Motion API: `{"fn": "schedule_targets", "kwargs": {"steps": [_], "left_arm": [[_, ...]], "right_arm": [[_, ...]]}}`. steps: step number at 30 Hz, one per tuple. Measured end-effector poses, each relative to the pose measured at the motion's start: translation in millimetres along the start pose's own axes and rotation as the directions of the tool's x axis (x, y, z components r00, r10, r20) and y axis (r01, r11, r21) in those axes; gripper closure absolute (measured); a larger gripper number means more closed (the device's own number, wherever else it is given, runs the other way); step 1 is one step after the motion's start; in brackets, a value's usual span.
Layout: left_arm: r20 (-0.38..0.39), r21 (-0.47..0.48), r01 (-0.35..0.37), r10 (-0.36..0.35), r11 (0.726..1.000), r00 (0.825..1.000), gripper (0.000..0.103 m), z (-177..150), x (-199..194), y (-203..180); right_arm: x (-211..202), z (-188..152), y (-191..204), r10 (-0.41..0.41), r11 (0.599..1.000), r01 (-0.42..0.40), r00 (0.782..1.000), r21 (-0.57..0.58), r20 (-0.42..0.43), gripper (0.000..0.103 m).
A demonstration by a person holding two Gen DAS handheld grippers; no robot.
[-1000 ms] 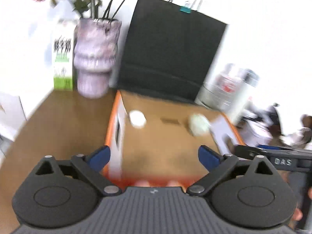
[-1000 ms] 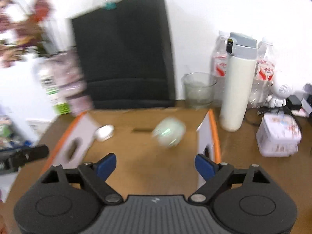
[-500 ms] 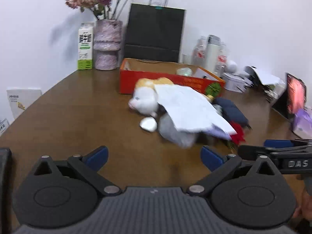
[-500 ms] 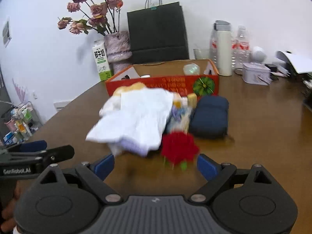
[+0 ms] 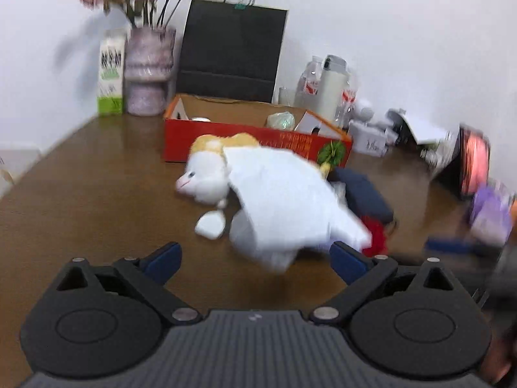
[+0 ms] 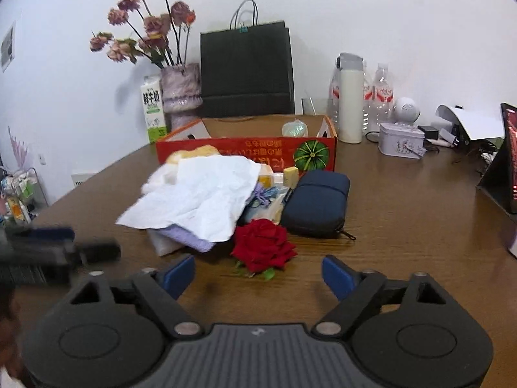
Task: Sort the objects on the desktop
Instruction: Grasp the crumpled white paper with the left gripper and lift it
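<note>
Right gripper (image 6: 258,273): fingers (image 6: 179,273) spread wide and grasping nothing, bare worktop (image 6: 404,213) between them. Its jaws had just been closing a little, with nothing between them. Left gripper (image 5: 255,260): fingers (image 5: 163,260) likewise released and empty; the left-wrist view was motion-blurred, so fine detail there was poor.

Nearest thing to the right fingers was the red rose (image 6: 263,247), lying on the worktop just ahead of the gap and slightly left of its centre line, not touching either pad. Bloom faced up and away; green leaves showed at its near side. Stem direction could not be told.

Behind the rose sat the pile still to be sorted: a crumpled white sheet (image 6: 200,197) draped over a plush toy (image 5: 206,174) and over lilac and yellow oddments. A navy zip pouch (image 6: 318,205) lay just beside the pile on its right, long axis running away from the gripper toward the box. A small white piece (image 5: 210,223) lay apart on the near-left side of the pile, ahead of the left fingers.

Beyond the pile, toward the far edge of the worktop, stood the orange cardboard box (image 6: 245,152), open-topped, with a pale round object (image 6: 294,128) already inside.

Judgement: right hand was the nearer to the rose, which lay almost straight ahead, so a short forward reach with a slight leftward correction would bracket it. The left hand was better placed for the white piece or the sheet's near corner.
</note>
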State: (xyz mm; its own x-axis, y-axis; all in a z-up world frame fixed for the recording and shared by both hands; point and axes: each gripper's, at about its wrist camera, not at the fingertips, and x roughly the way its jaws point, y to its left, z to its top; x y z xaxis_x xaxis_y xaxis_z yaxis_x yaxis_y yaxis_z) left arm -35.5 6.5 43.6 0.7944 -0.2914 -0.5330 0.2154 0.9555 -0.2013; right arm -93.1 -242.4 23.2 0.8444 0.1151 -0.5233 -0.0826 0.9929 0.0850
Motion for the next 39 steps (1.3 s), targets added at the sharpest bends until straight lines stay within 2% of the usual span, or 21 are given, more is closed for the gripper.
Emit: {"fn": "schedule_targets", "kwargs": {"steps": [4, 6, 8, 10, 11, 13, 15, 17, 20, 21, 25, 27, 29, 32, 33, 34, 35, 37, 39], "left_arm": [[-0.107, -0.13, 0.065, -0.079, 0.989, 0.991, 0.017, 44, 51, 10], [-0.155, -0.17, 0.068, -0.095, 0.983, 0.983, 0.036, 58, 77, 12], [-0.188, -0.153, 0.072, -0.101, 0.986, 0.977, 0.08, 66, 94, 9], [-0.159, -0.07, 0.082, -0.092, 0.994, 0.983, 0.097, 68, 93, -1], [-0.127, -0.033, 0.089, -0.092, 0.996, 0.988, 0.098, 67, 87, -6], [-0.08, -0.013, 0.096, -0.097, 0.995, 0.992, 0.099, 66, 71, -11], [-0.036, -0.012, 0.13, -0.13, 0.991, 0.991, 0.099, 68, 47, -14], [0.017, -0.006, 0.155, -0.154, 0.988, 0.988, 0.099, 70, 18, -15], [0.088, 0.008, 0.117, -0.117, 0.993, 0.989, 0.099, 63, -26, -13], [0.094, 0.004, 0.111, -0.111, 0.994, 0.989, 0.099, 60, -36, -11], [0.098, -0.044, 0.132, -0.127, 0.99, 0.987, 0.1, 42, -65, 3], [0.092, -0.066, 0.092, -0.085, 0.994, 0.992, 0.099, 32, -71, 11], [0.051, -0.122, 0.035, -0.029, 0.992, 0.998, 0.099, 20, -66, 28], [-0.043, -0.2, -0.025, 0.016, 0.979, 0.999, 0.098, -5, -44, 52], [-0.069, -0.182, -0.052, 0.04, 0.982, 0.997, 0.097, -13, -38, 52], [-0.088, -0.163, -0.091, 0.077, 0.982, 0.993, 0.093, -19, -34, 50], [-0.098, -0.144, -0.128, 0.115, 0.981, 0.989, 0.076, -24, -30, 47], [-0.079, -0.091, -0.159, 0.152, 0.983, 0.985, 0.053, -28, -28, 41], [-0.032, -0.055, -0.163, 0.162, 0.985, 0.986, 0.041, -25, -29, 34]], "right_arm": [[33, 10, -7, -0.01, 1.0, 0.011, 0.998, 0.013, -0.056, 0.033], [48, 14, -8, 0.002, 1.0, 0.0, 0.997, 0.014, -0.077, 0.035], [60, 16, -8, 0.015, 1.0, -0.014, 0.996, 0.013, -0.092, 0.044], [68, 16, -6, 0.02, 1.0, -0.02, 0.994, 0.002, -0.104, 0.048], [72, 16, -6, 0.018, 1.0, -0.017, 0.993, 0.001, -0.112, 0.049], [75, 16, -8, 0.024, 1.0, -0.023, 0.993, 0.01, -0.116, 0.061], [73, 16, -12, 0.045, 0.999, -0.041, 0.993, 0.036, -0.109, 0.072], [65, 17, -15, 0.044, 0.998, -0.04, 0.996, 0.043, -0.082, 0.075], [41, 20, -12, 0.005, 1.0, -0.005, 1.0, 0.007, -0.013, 0.08], [32, 21, -12, 0.002, 1.0, -0.002, 1.0, 0.004, 0.006, 0.09], [0, 20, -12, 0.009, 1.0, -0.009, 0.999, 0.001, 0.041, 0.095], [-11, 13, -7, 0.001, 1.0, -0.001, 0.999, -0.013, 0.043, 0.094], [-16, 4, -4, 0.029, 0.999, -0.029, 1.0, -0.016, -0.001, 0.094], [-20, -13, 2, 0.061, 0.998, -0.062, 0.997, -0.028, -0.057, 0.084], [-21, -18, 4, 0.078, 0.996, -0.08, 0.995, -0.03, -0.064, 0.073], [-20, -20, 6, 0.091, 0.995, -0.093, 0.993, -0.031, -0.073, 0.061], [-20, -22, 9, 0.095, 0.995, -0.098, 0.993, -0.035, -0.075, 0.057], [-21, -23, 16, 0.094, 0.993, -0.098, 0.994, -0.061, -0.063, 0.055], [-20, -20, 21, 0.103, 0.991, -0.108, 0.993, -0.076, -0.057, 0.052]]}}
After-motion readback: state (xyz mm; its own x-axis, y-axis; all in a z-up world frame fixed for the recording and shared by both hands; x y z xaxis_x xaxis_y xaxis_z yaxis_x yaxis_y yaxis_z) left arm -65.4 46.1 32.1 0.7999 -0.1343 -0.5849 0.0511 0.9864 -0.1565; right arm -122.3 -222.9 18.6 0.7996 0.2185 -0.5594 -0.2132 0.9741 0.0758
